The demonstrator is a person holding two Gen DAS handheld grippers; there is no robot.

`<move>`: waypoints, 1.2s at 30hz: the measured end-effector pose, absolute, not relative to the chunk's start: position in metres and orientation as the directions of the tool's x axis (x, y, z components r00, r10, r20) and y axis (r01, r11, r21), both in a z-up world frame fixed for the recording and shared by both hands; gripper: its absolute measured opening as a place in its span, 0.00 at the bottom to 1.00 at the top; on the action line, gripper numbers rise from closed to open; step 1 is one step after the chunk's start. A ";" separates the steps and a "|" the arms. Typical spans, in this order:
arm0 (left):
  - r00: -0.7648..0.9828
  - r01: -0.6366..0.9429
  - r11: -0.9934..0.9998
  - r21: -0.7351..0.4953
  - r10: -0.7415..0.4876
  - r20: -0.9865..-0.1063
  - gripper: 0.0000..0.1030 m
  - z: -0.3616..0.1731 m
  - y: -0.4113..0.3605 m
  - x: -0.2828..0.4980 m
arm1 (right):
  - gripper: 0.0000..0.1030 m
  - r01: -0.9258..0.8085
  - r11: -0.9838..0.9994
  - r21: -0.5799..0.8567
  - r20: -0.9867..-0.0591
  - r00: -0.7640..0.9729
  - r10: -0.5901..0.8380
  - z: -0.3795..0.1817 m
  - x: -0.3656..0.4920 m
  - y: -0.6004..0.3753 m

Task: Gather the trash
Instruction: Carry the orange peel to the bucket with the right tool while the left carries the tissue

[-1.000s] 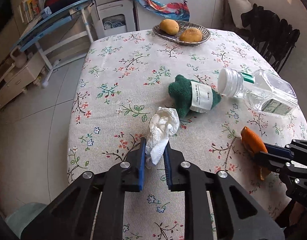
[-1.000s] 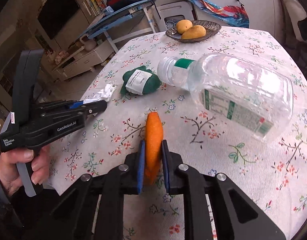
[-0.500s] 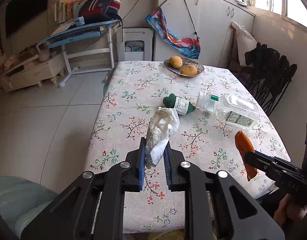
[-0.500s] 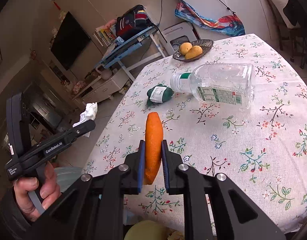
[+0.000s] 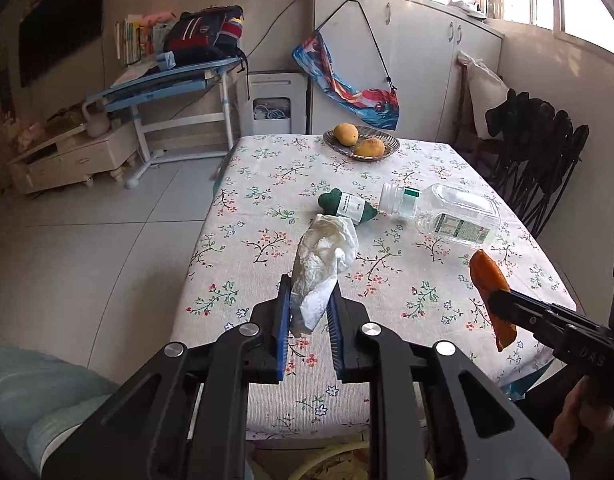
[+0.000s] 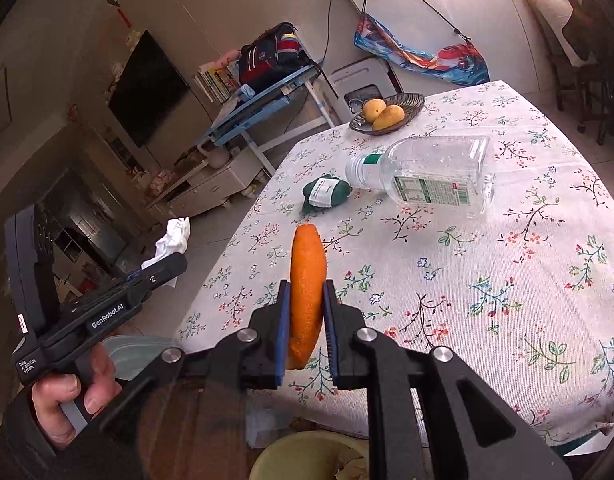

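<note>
My left gripper point(image 5: 307, 300) is shut on a crumpled white tissue point(image 5: 323, 260), held in the air before the table's near edge; the tissue also shows in the right wrist view point(image 6: 171, 240). My right gripper point(image 6: 305, 300) is shut on an orange peel point(image 6: 307, 280), held above the near edge; the peel also shows in the left wrist view point(image 5: 489, 292). A yellow-green bin point(image 6: 307, 456) with scraps sits on the floor below both grippers, its rim at the bottom of the left wrist view point(image 5: 331, 460).
On the floral tablecloth point(image 5: 387, 280) lie a clear plastic bottle point(image 5: 443, 212) on its side, a green rolled item with a white label point(image 5: 347, 206), and a dish with two mangoes point(image 5: 361, 142). Dark chairs point(image 5: 547, 160) stand at the right. A teal stool point(image 5: 31, 392) is at lower left.
Both grippers have lifted their loads off the table and drawn back toward the near edge. The bin has come into view below them.
</note>
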State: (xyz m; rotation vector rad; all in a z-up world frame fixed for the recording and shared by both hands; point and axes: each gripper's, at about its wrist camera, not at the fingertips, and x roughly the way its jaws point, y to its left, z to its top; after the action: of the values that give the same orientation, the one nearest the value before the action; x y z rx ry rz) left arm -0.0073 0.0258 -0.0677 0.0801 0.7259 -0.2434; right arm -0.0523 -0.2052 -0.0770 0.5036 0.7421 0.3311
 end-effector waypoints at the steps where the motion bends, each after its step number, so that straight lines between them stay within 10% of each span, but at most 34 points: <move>1: 0.722 0.249 0.969 -0.008 -0.191 -0.664 0.16 -0.067 0.026 -0.009 | 0.16 -0.112 0.832 0.544 -0.557 0.693 0.457 -0.077 -0.053 -0.205; 36: 0.733 0.258 0.966 0.014 -0.186 -0.654 0.16 -0.071 0.026 -0.042 | 0.17 -0.302 0.809 0.505 -0.634 0.506 0.584 -0.083 -0.123 -0.133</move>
State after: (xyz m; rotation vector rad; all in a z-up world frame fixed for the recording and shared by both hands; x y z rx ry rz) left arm -0.0417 0.0258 -0.0711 0.1059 0.7072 -0.2446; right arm -0.1234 -0.1330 -0.0832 0.3514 0.8915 0.5478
